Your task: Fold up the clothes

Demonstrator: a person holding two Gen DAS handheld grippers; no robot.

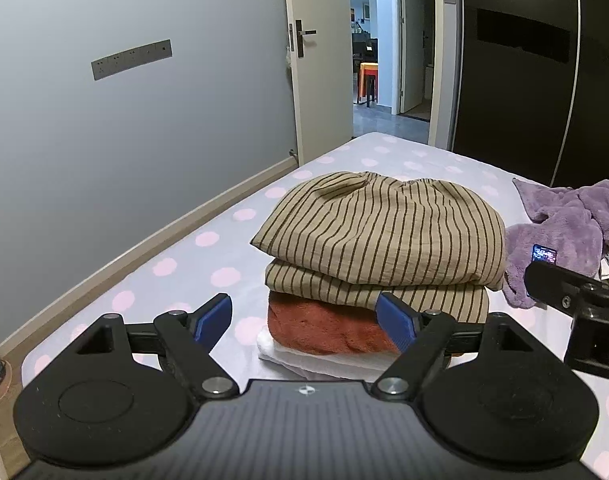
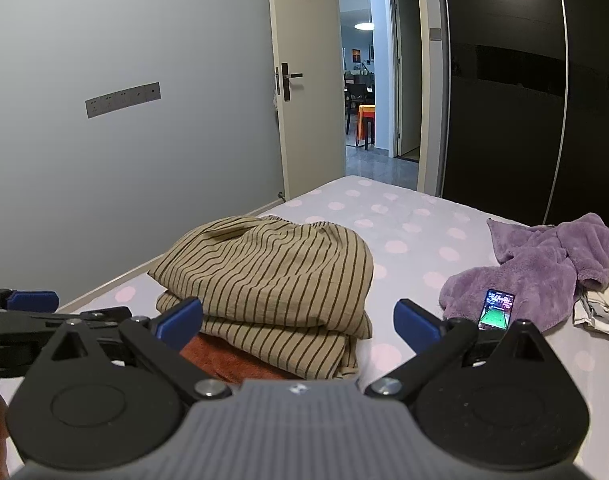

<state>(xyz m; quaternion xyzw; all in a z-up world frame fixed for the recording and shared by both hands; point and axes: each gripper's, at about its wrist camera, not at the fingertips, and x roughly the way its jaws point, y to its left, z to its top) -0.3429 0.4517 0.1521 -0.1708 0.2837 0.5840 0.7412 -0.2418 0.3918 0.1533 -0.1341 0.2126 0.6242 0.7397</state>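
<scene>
I see the striped top (image 1: 378, 232) folded on the stack near the left edge of the bed (image 1: 424, 160); my left gripper (image 1: 304, 320) and right gripper (image 2: 298, 320) hang wide apart, holding nothing; I think the purple robe (image 2: 544, 268) by the right edge needs grabbing next.

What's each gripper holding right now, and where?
Nothing. Left gripper and right gripper are both open and empty, in front of the folded tan striped garment topping the stack.
</scene>
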